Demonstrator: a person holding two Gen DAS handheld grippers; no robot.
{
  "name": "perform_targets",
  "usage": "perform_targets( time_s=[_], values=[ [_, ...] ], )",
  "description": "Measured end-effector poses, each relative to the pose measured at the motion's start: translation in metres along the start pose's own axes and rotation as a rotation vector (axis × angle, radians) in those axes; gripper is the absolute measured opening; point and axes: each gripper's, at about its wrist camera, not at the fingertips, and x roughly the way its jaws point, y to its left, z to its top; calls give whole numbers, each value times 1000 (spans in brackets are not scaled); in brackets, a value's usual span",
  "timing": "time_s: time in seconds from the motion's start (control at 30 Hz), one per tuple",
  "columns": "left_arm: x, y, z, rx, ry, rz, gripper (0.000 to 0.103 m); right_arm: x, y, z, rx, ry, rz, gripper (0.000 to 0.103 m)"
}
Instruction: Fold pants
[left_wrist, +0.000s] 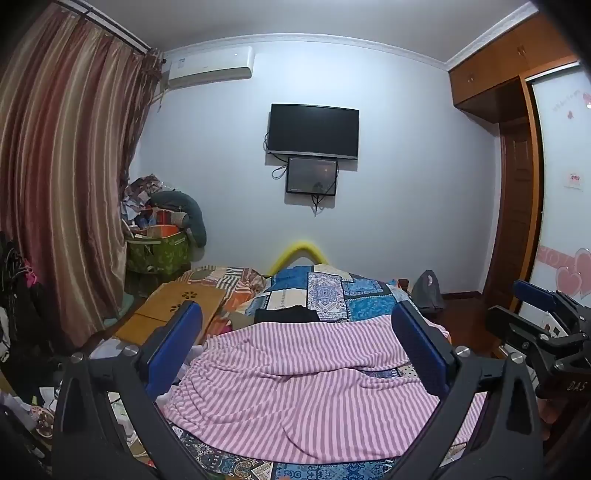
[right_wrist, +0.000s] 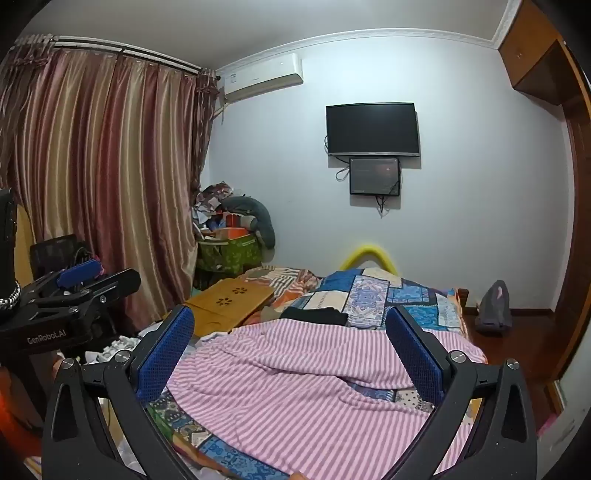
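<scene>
The left tool (left_wrist: 295, 347), black-framed with blue textured pads (left_wrist: 421, 350), has its jaws spread wide with nothing between them, tilted slightly below level. The right tool (right_wrist: 290, 347), of the same black and blue build, is equally wide apart, empty and angled slightly downward. The two are held side by side, each showing at the edge of the other's view.

At your twelve o'clock hangs a dark television (left_wrist: 313, 131); curtains (left_wrist: 62, 177) at ten; a wooden wardrobe (left_wrist: 517, 110) at two; a patchwork bedspread (left_wrist: 328, 291) ahead.
</scene>
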Motion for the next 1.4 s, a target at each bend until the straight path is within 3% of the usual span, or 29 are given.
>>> perform_targets(
  time_s=[1.4],
  values=[
    [-1,-14,-4,41,-13,13,103,-5,-4,-1,-6,-22,-31,103]
  ],
)
